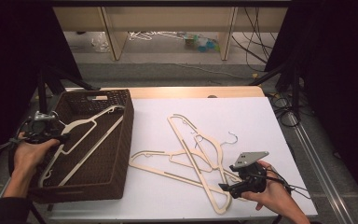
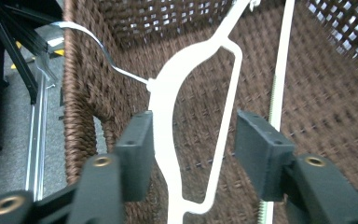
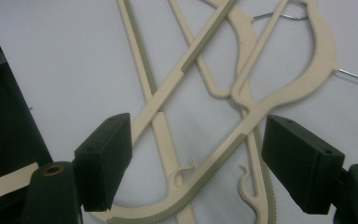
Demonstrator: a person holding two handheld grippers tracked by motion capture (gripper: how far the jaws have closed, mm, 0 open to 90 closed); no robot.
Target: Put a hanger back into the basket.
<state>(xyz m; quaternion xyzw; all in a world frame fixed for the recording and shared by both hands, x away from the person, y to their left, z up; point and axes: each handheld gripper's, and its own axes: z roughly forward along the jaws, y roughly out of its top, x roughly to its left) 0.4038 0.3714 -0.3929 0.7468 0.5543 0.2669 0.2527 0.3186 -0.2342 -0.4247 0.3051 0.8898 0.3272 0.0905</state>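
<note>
At the left, the left gripper (image 1: 58, 136) hangs over the near-left side of the brown wicker basket (image 1: 121, 140). Its jaws are spread, and in the left gripper view one white hanger (image 2: 168, 102) lies between them. One jaw is just beside the hanger, but I cannot tell if it touches. This hanger lies inside the basket, leaning toward the far wall, and its metal hook (image 2: 98, 42) reaches over the rim.

In the middle, on the white table (image 1: 158, 196), two cream hangers (image 1: 191, 158) lie crossed over each other.

At the right, the right gripper (image 1: 228, 189) is low over the near ends of that pile, also with jaws spread and holding nothing.

So I judge one hanger is put away and two are left. No brand, label or writing can be read.
</note>
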